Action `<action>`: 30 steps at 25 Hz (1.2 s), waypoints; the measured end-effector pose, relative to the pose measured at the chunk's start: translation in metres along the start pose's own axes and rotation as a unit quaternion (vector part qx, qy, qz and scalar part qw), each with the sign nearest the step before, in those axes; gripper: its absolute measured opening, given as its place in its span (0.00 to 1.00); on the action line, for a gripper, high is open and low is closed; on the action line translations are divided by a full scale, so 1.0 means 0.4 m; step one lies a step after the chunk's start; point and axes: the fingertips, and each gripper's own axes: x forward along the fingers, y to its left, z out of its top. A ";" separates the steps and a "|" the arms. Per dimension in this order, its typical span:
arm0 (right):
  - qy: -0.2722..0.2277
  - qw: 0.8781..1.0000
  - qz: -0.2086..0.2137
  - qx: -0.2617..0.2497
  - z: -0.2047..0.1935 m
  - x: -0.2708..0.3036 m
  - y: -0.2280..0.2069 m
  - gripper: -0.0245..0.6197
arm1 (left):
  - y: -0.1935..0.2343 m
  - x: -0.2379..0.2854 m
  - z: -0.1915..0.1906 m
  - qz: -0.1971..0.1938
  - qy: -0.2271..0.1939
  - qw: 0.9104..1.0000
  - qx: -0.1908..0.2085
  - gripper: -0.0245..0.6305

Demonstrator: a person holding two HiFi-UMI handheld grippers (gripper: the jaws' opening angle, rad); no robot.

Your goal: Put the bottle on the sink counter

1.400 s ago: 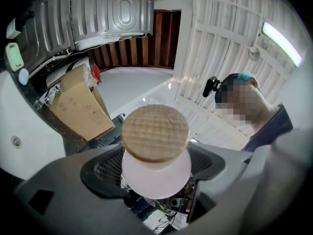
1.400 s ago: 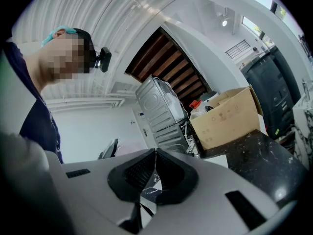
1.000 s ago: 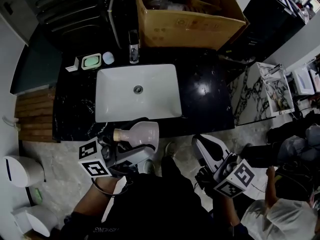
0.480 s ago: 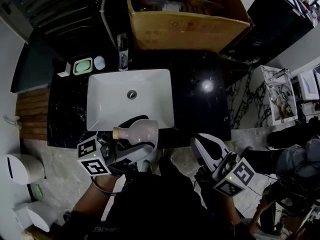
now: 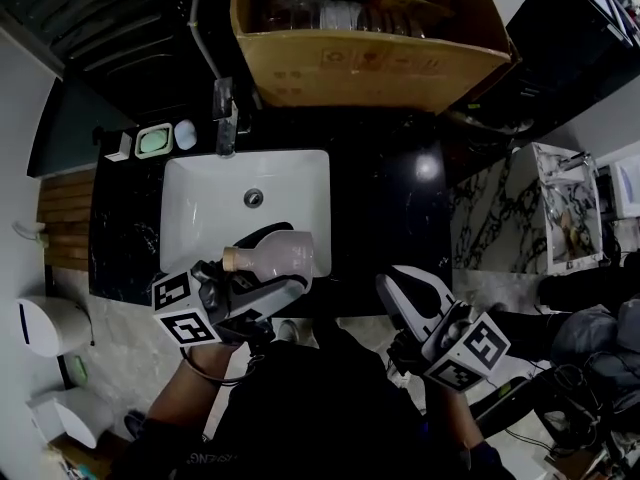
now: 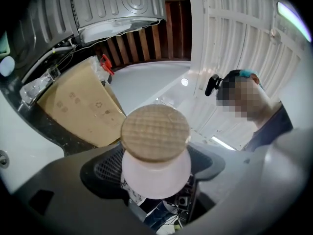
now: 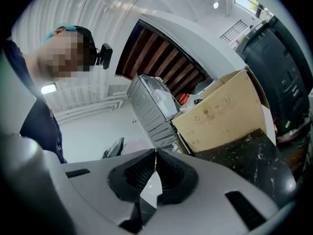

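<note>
A pale pink bottle (image 5: 285, 256) with a tan cork cap (image 5: 232, 259) lies on its side in my left gripper (image 5: 272, 265), which is shut on its body. It hangs over the front rim of the white sink (image 5: 190, 218) set in the black marble counter (image 5: 385, 208). In the left gripper view the cap (image 6: 155, 132) faces the camera, and the bottle (image 6: 156, 180) fills the space between the jaws of the left gripper (image 6: 156, 173). My right gripper (image 5: 397, 282) hovers off the counter's front edge, shut with nothing in it; the right gripper (image 7: 155, 153) shows its tips touching.
A faucet (image 5: 225, 118), a green soap dish (image 5: 155, 140) and a small white round thing (image 5: 185, 133) sit behind the sink. A large cardboard box (image 5: 370, 63) stands at the counter's back. Wooden slats (image 5: 62, 223) and a white bin (image 5: 45, 323) are at left.
The sink and counter have slid closer under both grippers. The held bottle, earlier off the counter's front edge, now hangs over the sink's front rim. The right gripper stays shut.
</note>
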 end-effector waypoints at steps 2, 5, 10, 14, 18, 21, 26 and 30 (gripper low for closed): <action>0.002 1.000 0.006 0.005 0.010 0.006 -0.023 0.08 | 0.026 0.018 0.000 0.010 -0.003 1.000 -0.001 0.63; 0.003 1.000 0.014 0.014 0.024 0.016 -0.055 0.08 | 0.058 0.044 -0.005 0.022 -0.004 1.000 -0.001 0.63; 0.017 1.000 0.022 0.015 0.024 0.022 -0.113 0.08 | 0.114 0.080 -0.018 0.043 -0.002 0.999 0.002 0.63; 0.008 0.999 0.028 0.030 0.043 0.047 -0.132 0.08 | 0.160 0.092 -0.029 0.058 0.005 0.998 0.000 0.63; 0.029 0.999 0.022 0.024 0.023 0.047 -0.162 0.08 | 0.190 0.102 -0.029 0.064 0.014 0.998 0.004 0.63; 0.037 0.999 0.019 0.026 0.016 0.054 -0.174 0.08 | 0.209 0.111 -0.026 0.066 0.021 0.998 0.008 0.63; 0.042 0.998 0.015 0.033 0.003 0.070 -0.186 0.08 | 0.248 0.121 -0.033 0.070 0.043 0.997 0.016 0.63; 0.040 0.999 0.001 0.034 -0.001 0.084 -0.199 0.08 | 0.285 0.127 -0.042 0.068 0.063 0.995 0.017 0.63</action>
